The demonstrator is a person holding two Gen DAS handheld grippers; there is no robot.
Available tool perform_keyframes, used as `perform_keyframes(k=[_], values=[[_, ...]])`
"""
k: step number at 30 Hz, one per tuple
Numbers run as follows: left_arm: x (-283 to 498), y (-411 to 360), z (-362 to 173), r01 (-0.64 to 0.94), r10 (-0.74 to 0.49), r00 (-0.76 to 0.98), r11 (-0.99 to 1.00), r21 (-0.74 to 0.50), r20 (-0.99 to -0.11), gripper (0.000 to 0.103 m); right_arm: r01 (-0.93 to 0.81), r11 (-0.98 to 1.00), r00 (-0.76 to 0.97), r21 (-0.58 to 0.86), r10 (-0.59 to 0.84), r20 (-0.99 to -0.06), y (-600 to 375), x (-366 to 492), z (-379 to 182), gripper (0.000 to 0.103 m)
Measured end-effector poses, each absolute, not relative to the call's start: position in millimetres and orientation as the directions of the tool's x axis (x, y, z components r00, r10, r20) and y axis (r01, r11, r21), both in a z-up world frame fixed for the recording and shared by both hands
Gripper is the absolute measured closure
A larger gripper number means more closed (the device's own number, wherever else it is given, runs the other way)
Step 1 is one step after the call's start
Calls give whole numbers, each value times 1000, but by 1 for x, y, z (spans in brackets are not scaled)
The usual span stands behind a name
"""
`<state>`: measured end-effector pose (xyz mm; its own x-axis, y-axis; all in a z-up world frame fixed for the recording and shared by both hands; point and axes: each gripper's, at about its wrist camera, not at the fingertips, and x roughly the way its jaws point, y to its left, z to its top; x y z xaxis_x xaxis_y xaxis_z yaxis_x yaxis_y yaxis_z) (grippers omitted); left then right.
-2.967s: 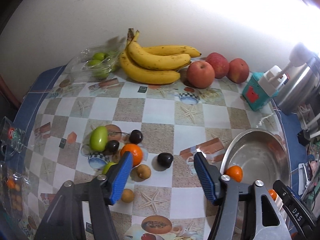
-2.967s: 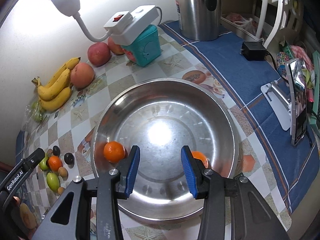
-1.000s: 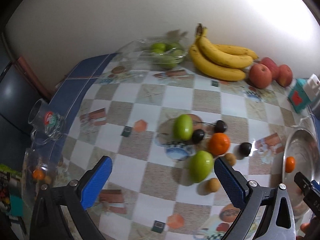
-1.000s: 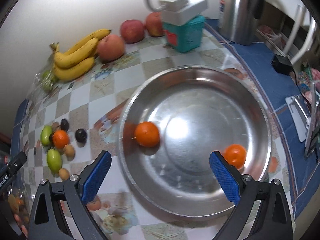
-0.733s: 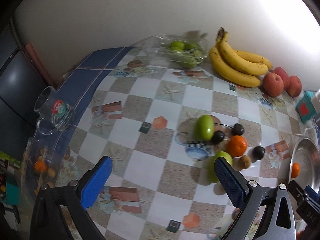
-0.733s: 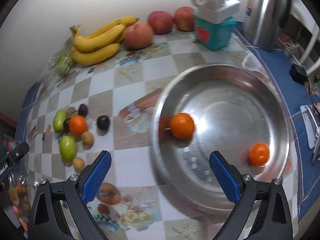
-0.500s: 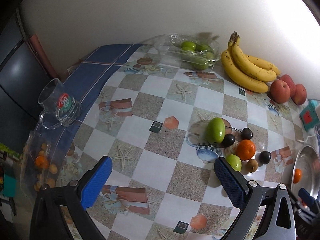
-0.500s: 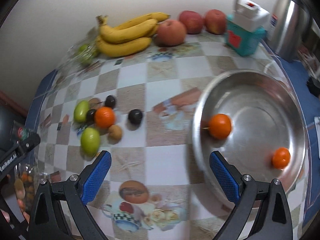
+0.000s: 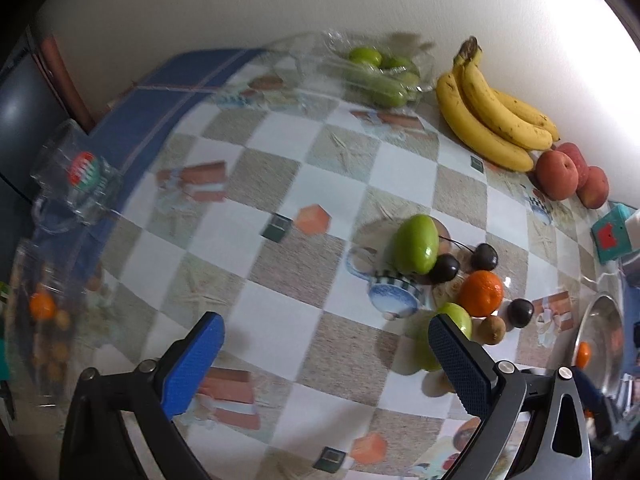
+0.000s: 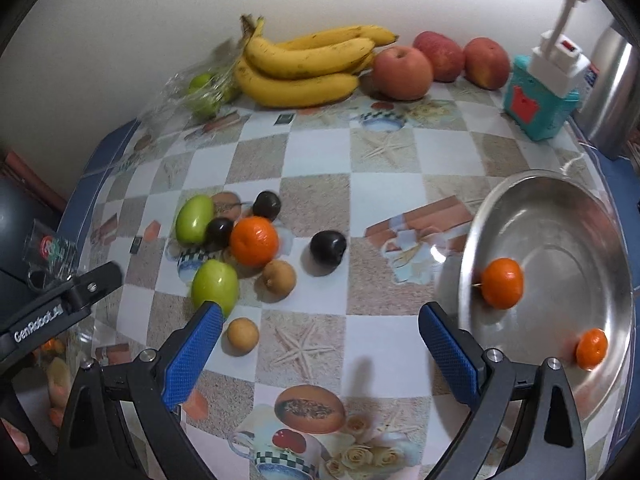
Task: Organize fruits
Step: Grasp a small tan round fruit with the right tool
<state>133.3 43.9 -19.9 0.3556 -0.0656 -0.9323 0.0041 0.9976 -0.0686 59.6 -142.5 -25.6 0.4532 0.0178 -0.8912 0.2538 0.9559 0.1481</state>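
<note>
Two oranges (image 10: 502,283) lie inside the steel bowl (image 10: 560,216) at the right of the bench (image 10: 320,148), one near its left wall and a smaller one (image 10: 592,349) at its near rim. A third orange (image 10: 254,241) sits out on the checked cloth in a loose cluster of small fruit: a green fruit (image 10: 195,219) to its far left, a second green fruit (image 10: 215,285) just near of it, three dark plums (image 10: 328,247) around it, and two small brown fruits (image 10: 279,276) on the near side. Against the far wall lie a bunch of bananas (image 10: 304,66), three apples (image 10: 403,67) to their right, and a clear bag of green fruit (image 10: 202,90) to their left. A teal box (image 10: 538,108) and a steel kettle (image 10: 612,92) stand at the far right.

The right hand-held gripper (image 10: 318,354) hangs above the cloth between cluster and bowl, jaws spread wide and holding nothing. The left hand-held gripper (image 9: 326,360) is likewise spread and empty, left of the cluster, with a glass mug (image 9: 76,184) at the bench's left edge.
</note>
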Motion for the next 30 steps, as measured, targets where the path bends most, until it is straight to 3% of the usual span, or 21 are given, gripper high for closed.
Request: perform_keyframes(k=[12, 14, 16, 18, 22, 30], values=[[140, 29, -56, 29, -25, 263, 999, -18, -965, 0, 195, 974, 352, 118, 42, -935, -116, 73, -66, 6], [140, 30, -59, 22, -28, 256, 999, -23, -966, 0, 184, 976, 356, 119, 47, -933, -113, 75, -67, 12], [141, 31, -61, 16, -30, 252, 1000, -27, -967, 0, 165, 978, 358, 128, 62, -932, -109, 77, -69, 27], [142, 33, -61, 14, -32, 252, 999, -29, -967, 0, 149, 980, 353, 133, 73, -933, -104, 78, -71, 30], [143, 34, -62, 14, -41, 251, 999, -38, -967, 0, 118, 984, 364, 137, 85, -927, -98, 80, -70, 47], [145, 33, -60, 17, -62, 254, 998, -60, -965, 0, 87, 982, 367, 169, 126, -922, -94, 79, -70, 69]])
